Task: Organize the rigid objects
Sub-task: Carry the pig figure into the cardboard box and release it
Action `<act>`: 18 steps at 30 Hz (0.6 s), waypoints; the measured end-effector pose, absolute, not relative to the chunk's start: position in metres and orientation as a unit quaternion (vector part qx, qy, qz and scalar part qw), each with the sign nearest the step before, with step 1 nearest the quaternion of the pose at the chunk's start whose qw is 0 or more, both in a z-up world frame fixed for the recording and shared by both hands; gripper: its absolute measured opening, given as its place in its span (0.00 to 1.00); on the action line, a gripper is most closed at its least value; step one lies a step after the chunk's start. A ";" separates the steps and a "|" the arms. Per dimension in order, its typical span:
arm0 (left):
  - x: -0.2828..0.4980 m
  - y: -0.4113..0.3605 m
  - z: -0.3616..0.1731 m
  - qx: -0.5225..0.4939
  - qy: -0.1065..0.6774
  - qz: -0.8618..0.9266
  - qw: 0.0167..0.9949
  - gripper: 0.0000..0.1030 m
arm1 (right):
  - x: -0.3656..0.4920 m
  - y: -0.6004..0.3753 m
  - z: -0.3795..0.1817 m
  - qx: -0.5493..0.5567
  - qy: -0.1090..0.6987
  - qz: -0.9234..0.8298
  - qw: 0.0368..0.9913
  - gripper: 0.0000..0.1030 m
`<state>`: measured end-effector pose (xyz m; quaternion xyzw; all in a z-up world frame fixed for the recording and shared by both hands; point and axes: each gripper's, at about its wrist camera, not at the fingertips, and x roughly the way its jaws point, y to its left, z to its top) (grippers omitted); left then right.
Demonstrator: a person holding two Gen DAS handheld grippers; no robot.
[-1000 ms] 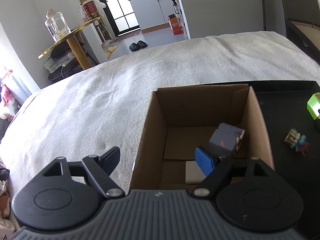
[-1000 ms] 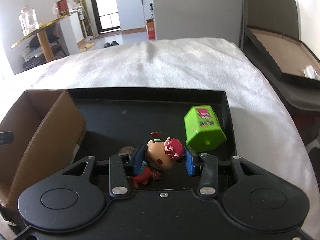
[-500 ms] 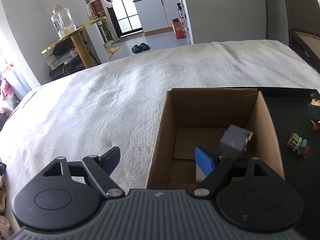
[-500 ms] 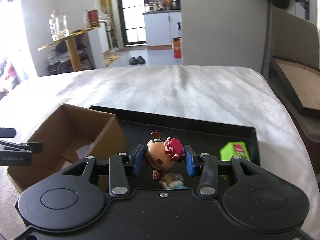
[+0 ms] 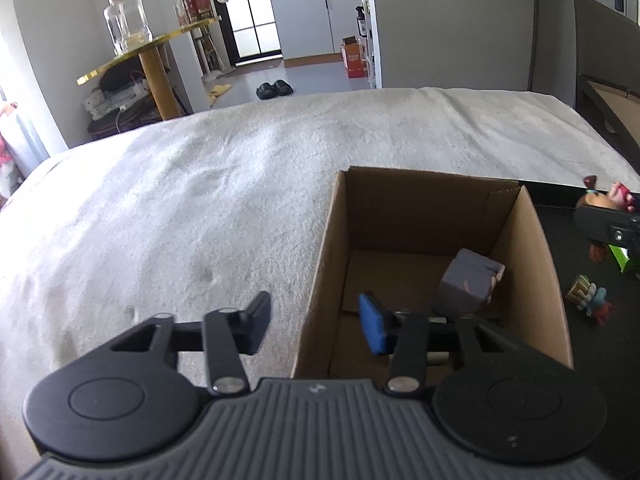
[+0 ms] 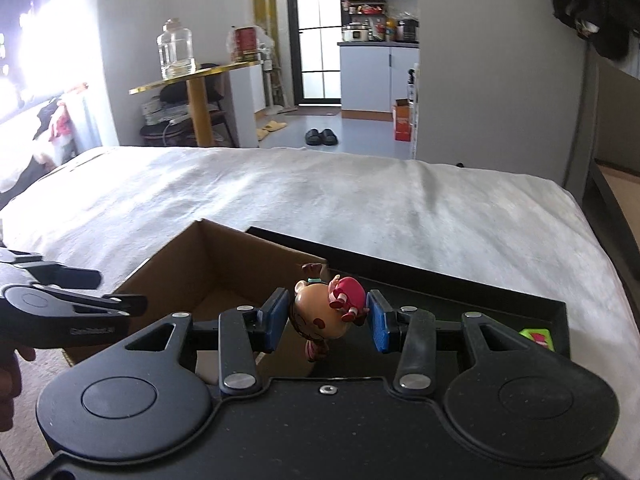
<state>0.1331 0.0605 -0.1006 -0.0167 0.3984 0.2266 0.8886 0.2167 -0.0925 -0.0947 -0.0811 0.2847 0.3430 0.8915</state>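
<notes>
White bedding is carrying the whole work area: a cardboard box [image 6: 224, 276] and, touching it at 3 o'clock, a black tray [image 6: 460, 292].

Right tongs [image 6: 327, 320] are gripping a small doll figurine [image 6: 320, 318] by its round head, one blue pad on each side, and are holding it clear above the box's right wall. Judged from its gloss, the figurine is hard, light plastic: stiff, somewhat slippery, with thin limbs and a hair bow that could snap. The broad head is therefore the sound place to hold it.

Left tongs [image 5: 314, 322] have just been closing, with the box's left wall between the pads; neither pad is pressing on it.

Farther out, a grey block toy [image 5: 466, 286] is lying inside the box at 1 o'clock. On the tray, another small figure [image 5: 590, 300] and a green box [image 6: 538, 338] are awaiting transfer.
</notes>
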 end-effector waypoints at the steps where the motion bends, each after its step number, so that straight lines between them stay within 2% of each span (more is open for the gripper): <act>1: 0.133 0.062 -0.102 -0.021 0.401 0.224 0.888 0.32 | 0.216 -0.089 -0.094 -0.082 0.284 0.345 0.891 0.40; 3: 0.132 0.063 -0.104 -0.026 0.403 0.220 0.888 0.21 | 0.214 -0.084 -0.094 -0.085 0.283 0.350 0.889 0.41; 8: 0.129 0.068 -0.106 -0.032 0.398 0.222 0.889 0.11 | 0.209 -0.071 -0.096 -0.097 0.285 0.358 0.884 0.41; 18: 0.125 0.075 -0.106 -0.046 0.391 0.213 0.894 0.10 | 0.198 -0.048 -0.106 -0.126 0.292 0.372 0.872 0.41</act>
